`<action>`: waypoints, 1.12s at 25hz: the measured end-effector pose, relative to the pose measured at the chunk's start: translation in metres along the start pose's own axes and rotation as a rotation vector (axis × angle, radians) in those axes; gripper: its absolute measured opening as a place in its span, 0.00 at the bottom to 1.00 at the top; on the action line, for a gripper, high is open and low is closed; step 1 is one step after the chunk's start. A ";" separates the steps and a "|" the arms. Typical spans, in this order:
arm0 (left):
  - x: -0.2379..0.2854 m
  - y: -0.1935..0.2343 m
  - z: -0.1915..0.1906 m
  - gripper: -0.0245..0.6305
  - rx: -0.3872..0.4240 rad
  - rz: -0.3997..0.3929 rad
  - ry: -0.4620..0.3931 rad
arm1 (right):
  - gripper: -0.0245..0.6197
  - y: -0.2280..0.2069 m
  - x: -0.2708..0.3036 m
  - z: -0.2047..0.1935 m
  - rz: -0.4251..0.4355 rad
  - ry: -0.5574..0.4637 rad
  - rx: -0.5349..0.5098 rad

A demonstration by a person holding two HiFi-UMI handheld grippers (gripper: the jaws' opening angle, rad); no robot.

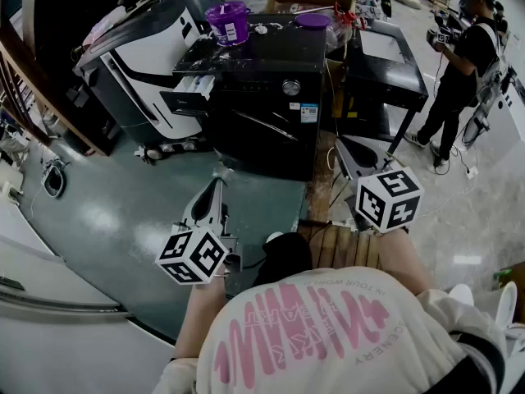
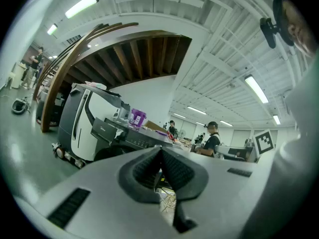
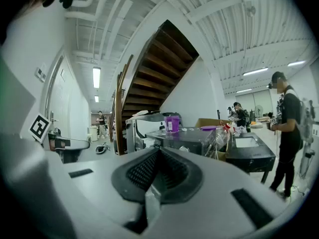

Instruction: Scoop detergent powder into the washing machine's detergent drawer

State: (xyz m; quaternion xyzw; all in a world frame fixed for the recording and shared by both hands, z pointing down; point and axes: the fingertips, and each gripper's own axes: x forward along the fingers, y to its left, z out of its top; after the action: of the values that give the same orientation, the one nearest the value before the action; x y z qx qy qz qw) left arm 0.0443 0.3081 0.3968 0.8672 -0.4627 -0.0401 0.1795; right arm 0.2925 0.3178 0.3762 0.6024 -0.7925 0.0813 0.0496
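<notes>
Here the left gripper (image 1: 215, 185) and right gripper (image 1: 350, 148) point nearly level, fingers pressed together.

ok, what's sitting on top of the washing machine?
On top of the washing machine: a purple tub at the far left, a flat purple lid at the far right, small white bits between them. What's inside the tub can't be seen from this angle.

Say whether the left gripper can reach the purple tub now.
Probably not from here: the left gripper hangs well short of the washing machine bearing the purple tub. Only floor lies between.
</notes>
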 end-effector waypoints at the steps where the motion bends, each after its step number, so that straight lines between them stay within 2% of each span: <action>1: 0.002 0.001 0.000 0.04 0.001 -0.002 0.001 | 0.03 0.000 0.002 0.000 0.001 0.000 0.000; 8: 0.014 0.009 -0.002 0.04 -0.004 0.007 0.014 | 0.03 -0.006 0.014 -0.002 0.009 0.005 0.011; 13: 0.026 0.013 -0.001 0.04 -0.038 0.001 0.005 | 0.03 -0.012 0.027 -0.008 0.011 0.016 0.009; 16: 0.036 0.019 0.000 0.04 -0.053 0.005 -0.008 | 0.03 -0.019 0.040 -0.018 0.009 0.041 0.045; 23: 0.076 0.044 0.002 0.04 -0.142 -0.028 -0.021 | 0.03 -0.040 0.100 -0.039 0.030 0.106 0.170; 28: 0.114 0.076 0.024 0.04 -0.131 -0.003 -0.021 | 0.03 -0.041 0.159 -0.027 0.062 0.126 0.197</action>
State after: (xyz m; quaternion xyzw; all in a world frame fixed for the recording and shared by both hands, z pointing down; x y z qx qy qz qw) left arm 0.0441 0.1700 0.4122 0.8538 -0.4597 -0.0795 0.2308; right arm 0.2887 0.1614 0.4334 0.5731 -0.7943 0.1978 0.0375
